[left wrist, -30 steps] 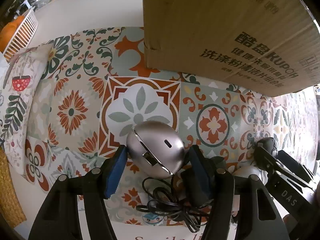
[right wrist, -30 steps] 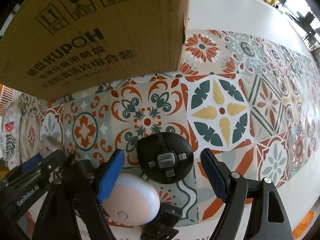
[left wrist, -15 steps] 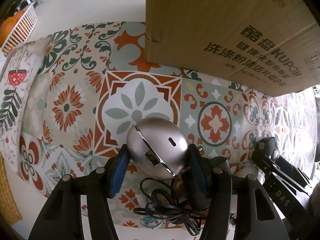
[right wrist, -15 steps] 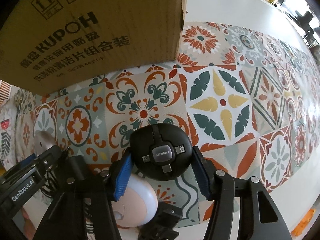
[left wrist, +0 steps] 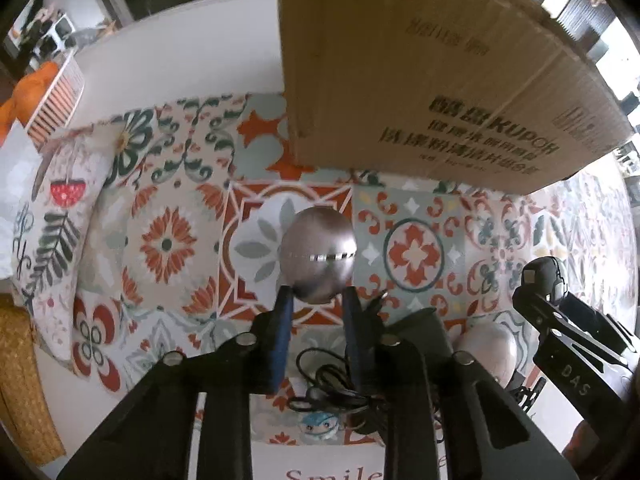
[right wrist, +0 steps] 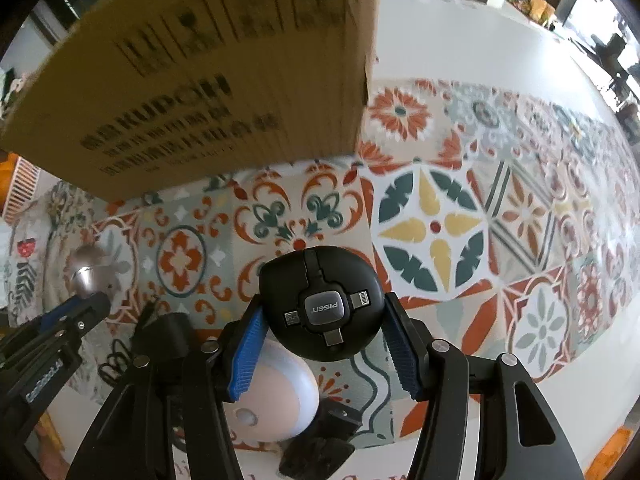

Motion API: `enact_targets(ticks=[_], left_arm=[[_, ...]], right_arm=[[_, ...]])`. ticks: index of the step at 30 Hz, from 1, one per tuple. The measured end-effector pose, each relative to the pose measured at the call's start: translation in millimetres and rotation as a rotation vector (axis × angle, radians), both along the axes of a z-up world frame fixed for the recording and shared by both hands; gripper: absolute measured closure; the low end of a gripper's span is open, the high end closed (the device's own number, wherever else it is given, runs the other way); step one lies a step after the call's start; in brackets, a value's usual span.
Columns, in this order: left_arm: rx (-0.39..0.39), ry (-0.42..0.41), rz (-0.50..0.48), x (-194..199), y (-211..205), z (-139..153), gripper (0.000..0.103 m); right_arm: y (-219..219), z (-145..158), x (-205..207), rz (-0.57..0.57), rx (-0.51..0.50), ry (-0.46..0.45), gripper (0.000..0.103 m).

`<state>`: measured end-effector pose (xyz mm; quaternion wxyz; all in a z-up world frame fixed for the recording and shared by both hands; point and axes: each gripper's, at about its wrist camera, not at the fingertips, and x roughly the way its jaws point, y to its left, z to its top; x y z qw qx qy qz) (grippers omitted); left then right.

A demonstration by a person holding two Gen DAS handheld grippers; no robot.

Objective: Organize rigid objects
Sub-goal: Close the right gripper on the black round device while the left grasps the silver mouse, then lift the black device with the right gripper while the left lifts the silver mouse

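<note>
Patterned cloth (left wrist: 168, 248) on white worktop (right wrist: 460, 40), cardboard box (left wrist: 420, 80) behind | left claw (left wrist: 316, 312) clamps silver egg-shaped gadget (left wrist: 318, 254) | right claw (right wrist: 322, 344) clamps black round cable hub (right wrist: 320, 304)

The left gripper (left wrist: 316, 300), black-framed with blue rubber pads, has its two fingers drawn close together, pinching the lower end of a matte silver egg-shaped gadget (left wrist: 318, 254) that stands out ahead of the fingertips. The right gripper (right wrist: 322, 316), of the same build, clamps a round black cable hub (right wrist: 320, 304) between its pads, one on each side, held above the tabletop.
</note>
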<state>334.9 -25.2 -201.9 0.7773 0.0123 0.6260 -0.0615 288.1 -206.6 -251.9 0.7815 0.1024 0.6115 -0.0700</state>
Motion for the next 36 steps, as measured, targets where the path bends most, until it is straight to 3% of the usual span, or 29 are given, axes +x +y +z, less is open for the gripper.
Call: enact_targets(ticks=[6, 18, 32, 36], left_arm=[[-0.092, 0.057, 0.023, 1.8, 4.4, -11.7, 0.086], [-0.088, 0.064, 0.006, 17.7, 13.1, -17.5, 0.085], [-0.057, 0.042, 0.002, 48.0, -14.9, -16.9, 0.058], [-0.045, 0.051, -0.016, 52.2, -21.6, -22.3, 0.042]], right_arm=[[8.0, 3.5, 5.5, 0.025, -0.026, -0.003, 0.045], [35.5, 5.9, 23.0, 0.026, -0.007, -0.013, 0.045], [37.1, 4.9, 62.5, 0.024, 0.008, -0.001, 0.045], [29.7, 3.2, 59.3, 0.021, 0.008, 0.007, 0.045]])
